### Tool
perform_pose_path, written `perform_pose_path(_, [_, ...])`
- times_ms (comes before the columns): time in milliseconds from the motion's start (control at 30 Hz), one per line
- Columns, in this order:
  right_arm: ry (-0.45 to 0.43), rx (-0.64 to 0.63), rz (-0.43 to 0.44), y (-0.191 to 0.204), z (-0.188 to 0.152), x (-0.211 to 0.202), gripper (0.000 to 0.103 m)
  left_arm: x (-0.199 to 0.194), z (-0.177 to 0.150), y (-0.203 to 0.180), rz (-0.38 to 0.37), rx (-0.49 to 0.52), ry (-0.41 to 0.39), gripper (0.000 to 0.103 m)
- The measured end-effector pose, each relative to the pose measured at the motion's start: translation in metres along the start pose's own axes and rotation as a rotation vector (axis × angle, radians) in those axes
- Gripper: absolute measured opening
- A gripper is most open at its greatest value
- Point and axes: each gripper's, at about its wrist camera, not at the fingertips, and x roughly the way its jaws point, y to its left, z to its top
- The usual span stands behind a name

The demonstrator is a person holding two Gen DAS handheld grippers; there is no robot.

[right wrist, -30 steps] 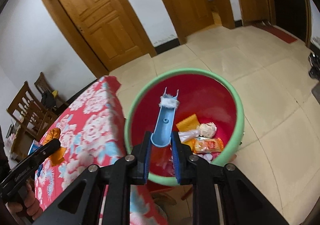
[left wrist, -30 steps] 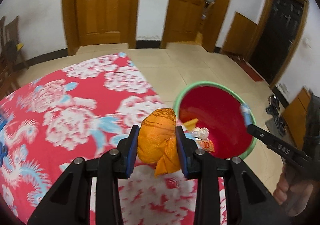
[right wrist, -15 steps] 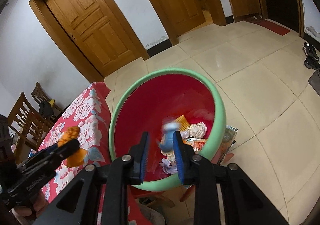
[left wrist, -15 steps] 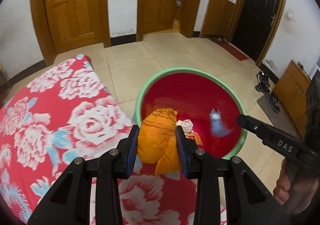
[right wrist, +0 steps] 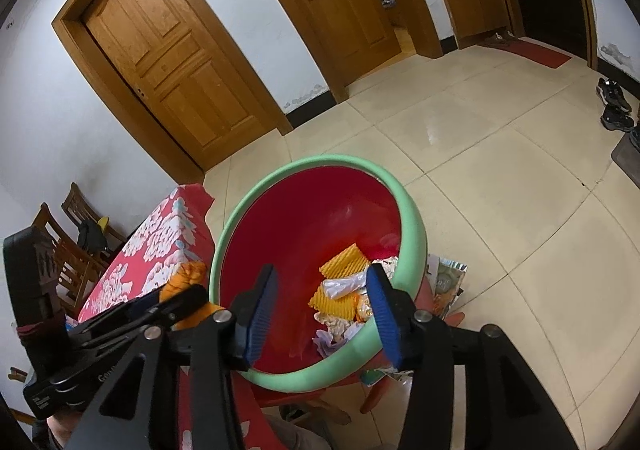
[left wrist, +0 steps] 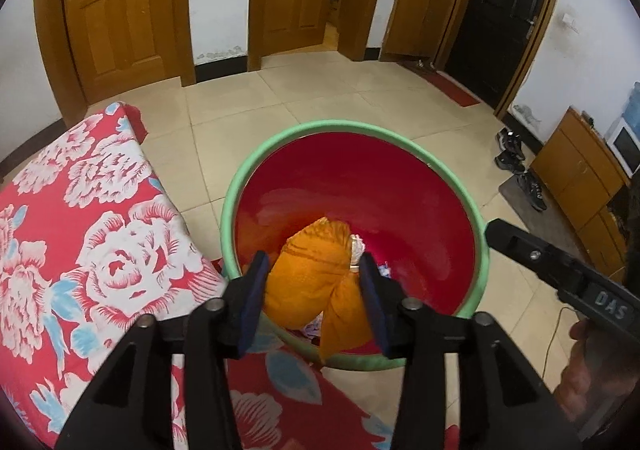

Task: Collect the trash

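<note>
My left gripper is shut on a crumpled orange bag and holds it over the near rim of the red basin with a green rim. The bag also shows in the right wrist view, beside the basin. My right gripper is open and empty above the basin, which holds yellow wrappers, clear plastic and crumpled paper. The right gripper's body shows at the right of the left wrist view.
A table with a red floral cloth lies left of the basin. Wooden chairs stand beyond it. Wooden doors, a black door, shoes and a low cabinet ring the tiled floor. Foil packaging lies beside the basin.
My right gripper opened and dropped the blue piece into the basin. My left gripper carried the orange bag from above the table to above the basin.
</note>
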Motion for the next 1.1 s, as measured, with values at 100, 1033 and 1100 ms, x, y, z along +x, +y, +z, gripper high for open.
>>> perform_pose_path(100, [0.006,0.0,0.001,0.0,-0.001,0.001,0.052,0.002,-0.001,-0.001,0.033,0.007,-0.005,0.049])
perform_pose_path(1033, [-0.027,-0.222,0.112,0.11,-0.038,-0.045,0.083,-0.128,-0.063,0.095,0.232,-0.305,-0.095,0.05])
perform_pose_path(1100, [-0.029,-0.248,0.128,0.121,-0.044,-0.049,0.084,-0.141,-0.073,0.103,0.254,-0.337,-0.109,0.05])
